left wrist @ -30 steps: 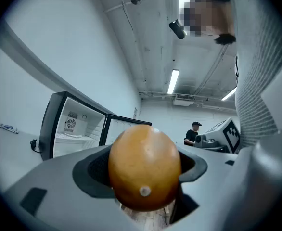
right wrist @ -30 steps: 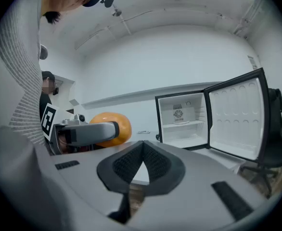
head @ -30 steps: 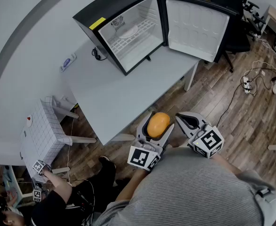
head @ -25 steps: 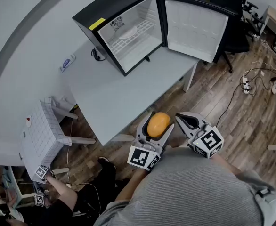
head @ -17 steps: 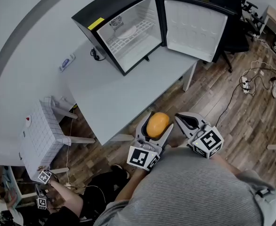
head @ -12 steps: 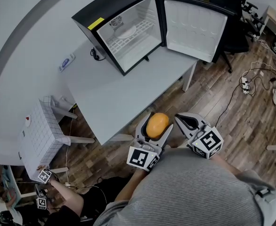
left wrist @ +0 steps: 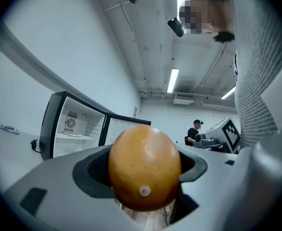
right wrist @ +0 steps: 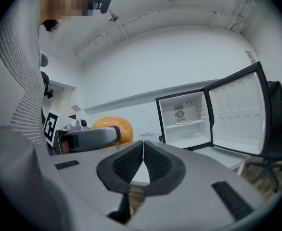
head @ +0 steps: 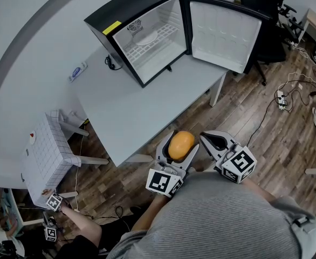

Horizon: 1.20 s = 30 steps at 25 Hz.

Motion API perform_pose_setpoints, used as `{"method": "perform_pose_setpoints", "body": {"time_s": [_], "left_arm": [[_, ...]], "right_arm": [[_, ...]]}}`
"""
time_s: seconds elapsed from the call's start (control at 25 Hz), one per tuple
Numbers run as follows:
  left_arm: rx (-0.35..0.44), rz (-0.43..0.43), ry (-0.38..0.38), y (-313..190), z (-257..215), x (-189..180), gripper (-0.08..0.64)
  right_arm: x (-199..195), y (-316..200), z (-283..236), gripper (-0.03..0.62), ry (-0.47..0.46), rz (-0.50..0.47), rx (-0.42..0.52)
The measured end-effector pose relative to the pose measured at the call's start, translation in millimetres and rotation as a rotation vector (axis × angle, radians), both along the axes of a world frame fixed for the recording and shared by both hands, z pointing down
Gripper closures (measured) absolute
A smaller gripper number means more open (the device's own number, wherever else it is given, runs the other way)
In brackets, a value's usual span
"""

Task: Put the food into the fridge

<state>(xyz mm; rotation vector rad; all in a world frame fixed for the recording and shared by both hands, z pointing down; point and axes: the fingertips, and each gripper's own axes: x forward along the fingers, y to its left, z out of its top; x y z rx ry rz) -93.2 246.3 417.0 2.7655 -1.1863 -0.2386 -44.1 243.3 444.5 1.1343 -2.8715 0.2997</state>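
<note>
Grey table (head: 147, 117) w/ open mini fridge (head: 126, 8) + small white device (head: 78, 72) on it.

Head cam: overhead, steeply down; open fridge (head: 147, 36) far at 12 o'clock, left hand-held gripper (head: 179, 143) & right hand-held gripper (head: 205, 136) close at 6. Left gripper cam: low, along its jaws, orange fruit (left wrist: 145, 170) fills centre; fridge at 9. Right gripper cam: likewise; fridge at 3. All 3 share fridge.

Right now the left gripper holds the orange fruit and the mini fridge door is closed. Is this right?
Not quite. The mini fridge door stands wide open, as the head view shows. The left gripper does hold the orange fruit.
</note>
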Motion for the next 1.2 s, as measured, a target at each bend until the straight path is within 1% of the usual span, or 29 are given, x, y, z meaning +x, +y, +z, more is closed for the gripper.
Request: {"method": "perform_pose_setpoints", "body": {"time_s": [0.28, 0.44, 0.6, 0.8, 1.0, 1.2], "left_arm": [[-0.007, -0.006, 0.006, -2.5, 2.0, -6.6, 0.216], [-0.008, -0.001, 0.007, -2.9, 2.5, -9.0, 0.218], [-0.015, 0.001, 0.009, -5.2, 4.1, -15.1, 0.218], [-0.021, 0.006, 0.016, -9.7, 7.3, -22.0, 0.218], [-0.022, 0.011, 0.018, -12.7, 9.4, -29.6, 0.218], [-0.074, 0.002, 0.000, -15.8, 27.0, -41.4, 0.218]], "right_arm": [[-4.2, -2.3, 3.8, 0.580, 0.008, 0.007, -0.010], [-9.0, -2.8, 3.5, 0.580, 0.014, 0.002, 0.002], [-18.7, -0.2, 6.8, 0.580, 0.023, -0.025, -0.020], [-25.1, -5.1, 13.0, 0.580, 0.021, -0.013, -0.028], [-36.0, -4.6, 16.1, 0.580, 0.034, -0.028, -0.043], [-44.6, -8.8, 19.1, 0.580, 0.056, -0.033, -0.055]]}}
